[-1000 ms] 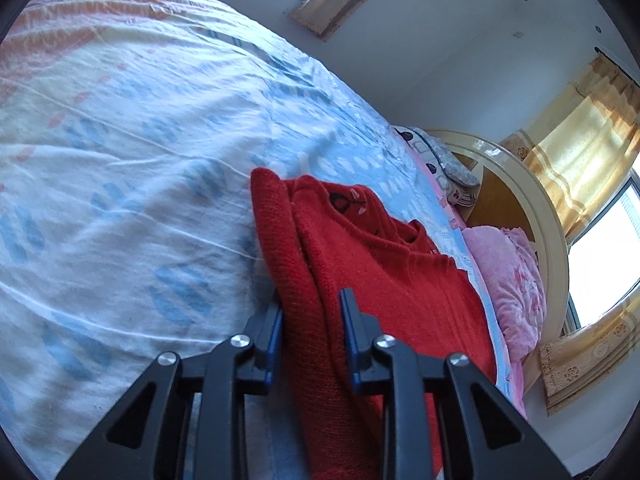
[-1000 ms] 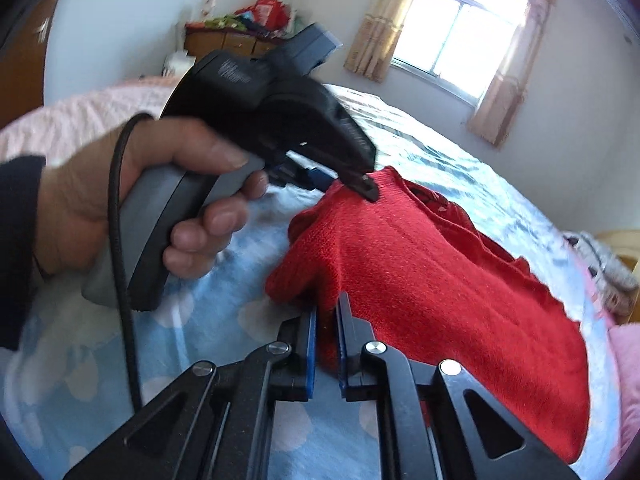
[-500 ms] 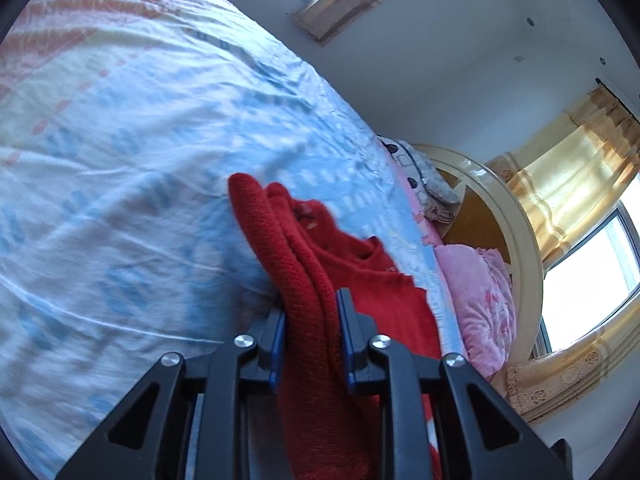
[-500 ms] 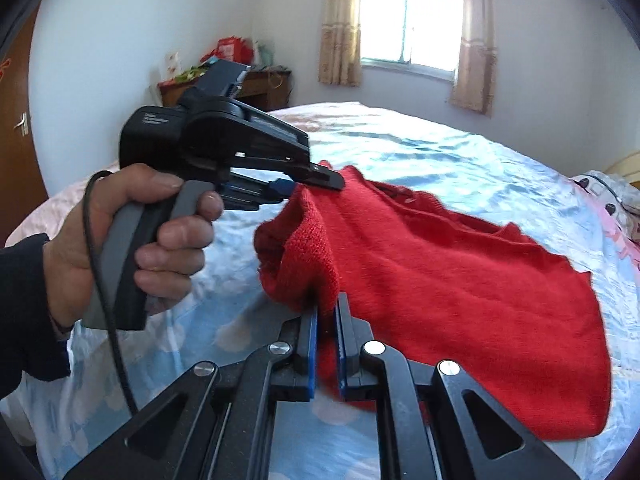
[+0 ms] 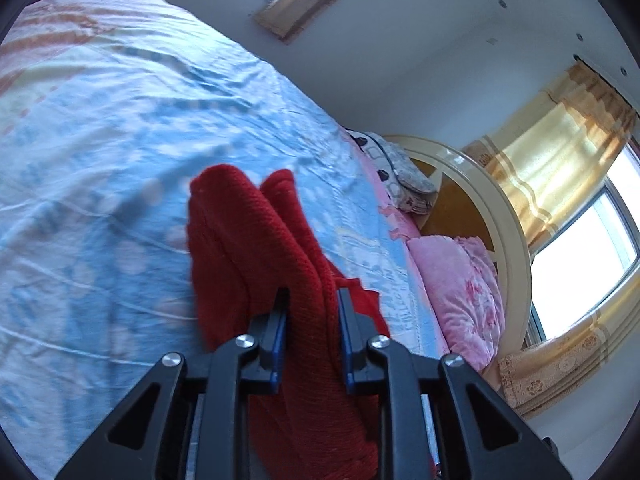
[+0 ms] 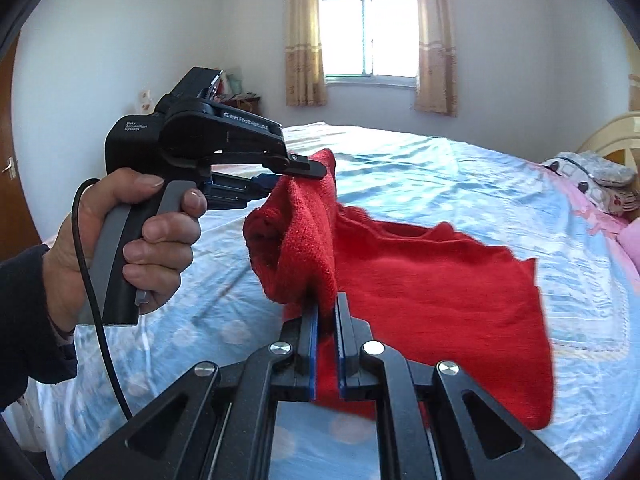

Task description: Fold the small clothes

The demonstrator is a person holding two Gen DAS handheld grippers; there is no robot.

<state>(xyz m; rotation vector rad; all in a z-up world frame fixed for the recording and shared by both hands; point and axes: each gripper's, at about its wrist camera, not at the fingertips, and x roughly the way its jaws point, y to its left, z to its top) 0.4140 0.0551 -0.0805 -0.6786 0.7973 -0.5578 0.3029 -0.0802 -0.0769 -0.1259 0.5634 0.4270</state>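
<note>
Two pairs of tongs have hold of one red knitted sweater (image 6: 420,280), which sits at the centre of both views, partly lifted above the bed with the pale blue patterned sheet (image 6: 440,168). In the right wrist view the right tongs (image 6: 327,334) at the bottom centre are pressed nearly together on a thin edge of the knit, while the left tongs (image 6: 294,178), held in a hand (image 6: 132,248) at the left of the frame, pinch a bunched part of the same edge higher up, left of centre. The left wrist view shows those left tongs (image 5: 311,322) clamped on a thick gathered roll of red cloth at the bottom centre. Between the two grips the fabric hangs in a loose hump; the remainder trails to the right and lower right, draped over the sheet. Judging by this, the fold is only at its start: the edge is raised, but no neat crease or tidy stack shows anywhere. What seems left is to carry the lifted edge across the body, lay it flat, and fold again. A pink pillow (image 5: 460,280) lies at the right edge of the bed.
</note>
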